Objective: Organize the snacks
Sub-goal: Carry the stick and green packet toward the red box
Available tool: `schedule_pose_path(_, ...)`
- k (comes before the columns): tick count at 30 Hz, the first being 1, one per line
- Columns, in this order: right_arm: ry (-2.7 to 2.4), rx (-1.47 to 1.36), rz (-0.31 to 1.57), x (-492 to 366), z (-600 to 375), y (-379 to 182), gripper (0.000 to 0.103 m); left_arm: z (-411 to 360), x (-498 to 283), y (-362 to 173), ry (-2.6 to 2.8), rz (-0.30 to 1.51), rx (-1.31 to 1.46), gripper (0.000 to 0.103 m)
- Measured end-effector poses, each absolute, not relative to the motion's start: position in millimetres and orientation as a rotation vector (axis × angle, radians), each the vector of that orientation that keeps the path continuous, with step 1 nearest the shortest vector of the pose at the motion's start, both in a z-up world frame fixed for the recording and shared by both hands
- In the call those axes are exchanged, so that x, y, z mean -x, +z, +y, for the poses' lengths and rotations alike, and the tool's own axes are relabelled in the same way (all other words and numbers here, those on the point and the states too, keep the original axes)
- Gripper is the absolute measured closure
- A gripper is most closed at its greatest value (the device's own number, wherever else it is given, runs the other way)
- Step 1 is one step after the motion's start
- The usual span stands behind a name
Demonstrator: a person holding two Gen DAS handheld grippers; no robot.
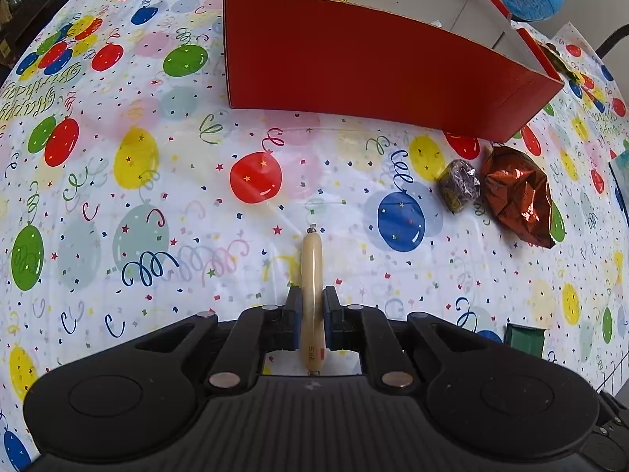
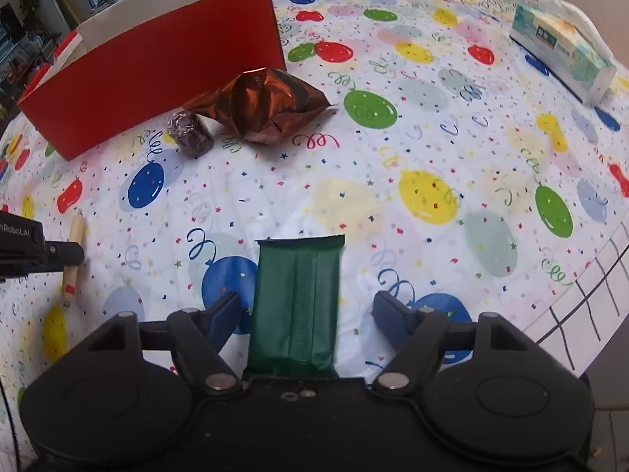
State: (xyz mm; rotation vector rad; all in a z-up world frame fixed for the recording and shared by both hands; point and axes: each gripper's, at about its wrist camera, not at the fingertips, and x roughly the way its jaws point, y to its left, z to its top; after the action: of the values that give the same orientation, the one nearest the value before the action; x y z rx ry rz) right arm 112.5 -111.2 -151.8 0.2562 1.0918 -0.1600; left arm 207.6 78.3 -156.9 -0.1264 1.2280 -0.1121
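- Balloons and confetti are printed on the cloth that covers the surface [image 1: 157, 204].
- A red box [image 1: 354, 59] is set toward the far edge, and a few snacks can already be seen inside it, so it seems to be where the snacks are meant to go.
- A thin sausage stick [image 1: 312, 295] is squeezed tight between the two pads of the left tool [image 1: 312, 306], likely so it can be carried to the box.
- A green snack bar [image 2: 295, 306] is lain flat on the cloth, between the wide-open pads of the right tool [image 2: 302, 314]. Nothing is held by it yet.
- A shiny brown bag [image 2: 267, 104] and a small dark wrapped treat [image 2: 190, 133] are left just beside the box wall.
- A tissue pack [image 2: 562, 51] is seen near the far right corner.
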Motion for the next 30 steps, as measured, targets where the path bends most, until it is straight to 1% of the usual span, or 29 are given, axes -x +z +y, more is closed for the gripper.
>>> schedule_pose_path(1, -0.161, -0.238, 1.095, -113, -109, -152, 0.030, 79, -207, -157, -0.112, 1.227, 0.125, 0.092)
schedule_pose_path(3, -0.160, -0.203, 1.091, -114, -104, -151, 0.037, 79, -206, -157, -0.114, 1.227, 0.124, 0.092)
schedule_pose_path(7, -0.151, -0.144, 1.073, -115, -97, -149, 0.060, 82, -206, -157, -0.113, 1.229, 0.126, 0.092)
schedule_pose_path(12, -0.148, -0.163, 1.055, -114, -101, -147, 0.061, 83, -204, -153, -0.115, 1.222, 0.132, 0.092)
schedule_pose_path(17, -0.139, -0.157, 0.998, -114, -102, -128, 0.061, 82, -202, -139, -0.137, 1.201, 0.137, 0.092)
schedule_pose_path(30, -0.045, -0.134, 0.857, -132, -101, -62, 0.061, 82, -211, -77, -0.194, 1.093, 0.161, 0.092)
